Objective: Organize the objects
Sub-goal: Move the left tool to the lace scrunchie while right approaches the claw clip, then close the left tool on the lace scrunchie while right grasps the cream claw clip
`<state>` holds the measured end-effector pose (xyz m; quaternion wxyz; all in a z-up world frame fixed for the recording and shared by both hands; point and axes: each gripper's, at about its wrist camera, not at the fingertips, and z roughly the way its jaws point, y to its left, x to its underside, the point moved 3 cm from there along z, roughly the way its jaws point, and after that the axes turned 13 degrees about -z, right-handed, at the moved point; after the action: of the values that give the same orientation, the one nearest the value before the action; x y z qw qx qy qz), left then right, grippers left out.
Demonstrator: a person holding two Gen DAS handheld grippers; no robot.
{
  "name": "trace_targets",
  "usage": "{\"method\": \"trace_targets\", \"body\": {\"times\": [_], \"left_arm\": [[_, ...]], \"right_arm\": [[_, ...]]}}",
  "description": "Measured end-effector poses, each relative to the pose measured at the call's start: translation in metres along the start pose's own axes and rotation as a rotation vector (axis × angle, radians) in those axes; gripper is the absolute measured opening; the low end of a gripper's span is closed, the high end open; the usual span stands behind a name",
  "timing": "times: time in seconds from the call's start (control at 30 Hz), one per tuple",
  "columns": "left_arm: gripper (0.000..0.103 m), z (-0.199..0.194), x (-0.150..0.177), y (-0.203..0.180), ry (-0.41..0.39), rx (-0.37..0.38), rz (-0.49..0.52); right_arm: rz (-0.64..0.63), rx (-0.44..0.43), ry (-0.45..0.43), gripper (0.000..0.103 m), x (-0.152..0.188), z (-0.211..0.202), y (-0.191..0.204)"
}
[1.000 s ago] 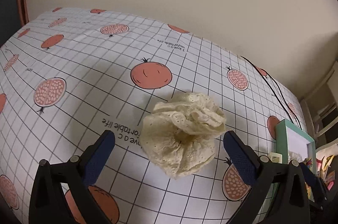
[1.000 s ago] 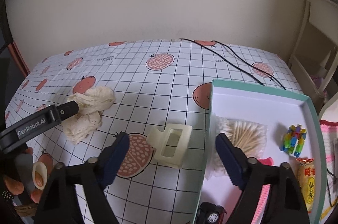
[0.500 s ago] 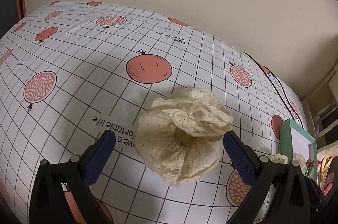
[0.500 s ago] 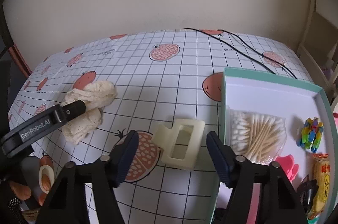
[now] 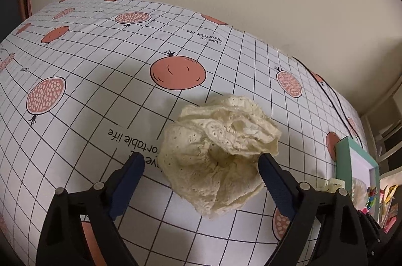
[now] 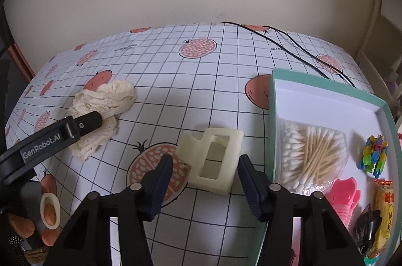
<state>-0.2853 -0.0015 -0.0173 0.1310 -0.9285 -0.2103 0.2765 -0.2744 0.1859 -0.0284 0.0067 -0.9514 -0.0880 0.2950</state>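
Table (image 6: pixel 221 80): white grid-pattern cloth w/ pomegranate prints, fills most of both views; beige wall behind at 12 o'clock. Two black cables (image 6: pixel 289 40) run across the cloth from 12 toward 2 o'clock in right wrist view.

Box (image 6: pixel 326 87): teal rim, white interior, at 3 o'clock in right wrist view, resting on the cloth. Contents: bag of cotton swabs (image 6: pixel 309 153) against the box's near-left wall; multicolour clip cluster (image 6: pixel 374 155) to its right; pink item (image 6: pixel 344 193) below the swabs; yellow snack packet (image 6: pixel 385 210) at 4 o'clock. A small dark item beside the packet, type not discernible.

Left gripper (image 5: pixel 201 165): jaws wide, straddling the cream lace scrunchie (image 5: pixel 218 153). Right-side pad (image 5: pixel 273 180) touches or just overlaps the fabric edge; left-side pad is apart from it. Scrunchie lies on the cloth at frame centre, not lifted. In right wrist view the same scrunchie (image 6: pixel 113 100) sits at 9 o'clock, w/ one left gripper finger across it.

Right gripper (image 6: pixel 204 165): jaws wide, one pad each side of the cream hair claw clip (image 6: pixel 213 160). Contact w/ the clip cannot be confirmed. Clip lies on the cloth at centre, just left of the box wall, partly over a pomegranate print.

Hand (image 6: pixel 37 223) holding the left gripper handle shows at 8 o'clock in right wrist view.
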Motion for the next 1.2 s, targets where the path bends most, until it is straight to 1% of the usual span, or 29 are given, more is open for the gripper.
{"method": "trace_targets", "body": {"times": [0.1,0.17,0.27,0.37,0.43,0.5,0.57,0.6,0.7,0.8,1.03,1.2], "left_arm": [[0.092,0.001,0.002,-0.001,-0.003,-0.012,0.012],[0.091,0.001,0.002,-0.001,-0.005,-0.013,0.014],[0.086,0.0,0.003,-0.001,-0.016,-0.031,0.016],[0.083,-0.001,0.004,0.0,-0.024,-0.043,0.026],[0.077,-0.001,0.004,0.001,-0.033,-0.061,0.029],[0.068,-0.002,0.004,0.003,-0.044,-0.076,0.03],[0.063,-0.003,0.003,0.006,-0.05,-0.083,0.031],[0.058,-0.003,0.003,0.006,-0.051,-0.084,0.033],[0.05,-0.003,0.002,0.007,-0.054,-0.093,0.045],[0.044,-0.003,0.003,0.007,-0.056,-0.093,0.054],[0.038,-0.004,0.001,0.01,-0.054,-0.079,0.054],[0.027,-0.006,-0.001,0.015,-0.043,-0.048,0.025]], "right_arm": [[0.004,0.002,0.004,0.053,0.0,0.001,-0.001],[0.005,0.01,0.008,0.049,0.0,0.001,-0.002],[0.001,0.011,0.009,0.049,0.0,0.001,-0.002],[0.003,0.008,0.007,0.049,0.0,0.001,-0.001],[0.006,0.002,0.005,0.049,0.0,0.002,-0.002],[0.008,-0.003,0.003,0.049,0.0,0.001,-0.002],[0.008,-0.006,0.002,0.049,0.001,0.001,-0.002],[0.009,-0.007,0.002,0.049,0.001,0.001,-0.002],[0.011,-0.009,0.001,0.049,0.002,0.0,-0.002],[0.011,-0.008,0.001,0.049,0.002,0.0,-0.002],[0.013,-0.007,0.002,0.049,0.002,0.0,-0.001],[0.009,-0.006,0.004,0.049,0.003,-0.001,0.0]]}}
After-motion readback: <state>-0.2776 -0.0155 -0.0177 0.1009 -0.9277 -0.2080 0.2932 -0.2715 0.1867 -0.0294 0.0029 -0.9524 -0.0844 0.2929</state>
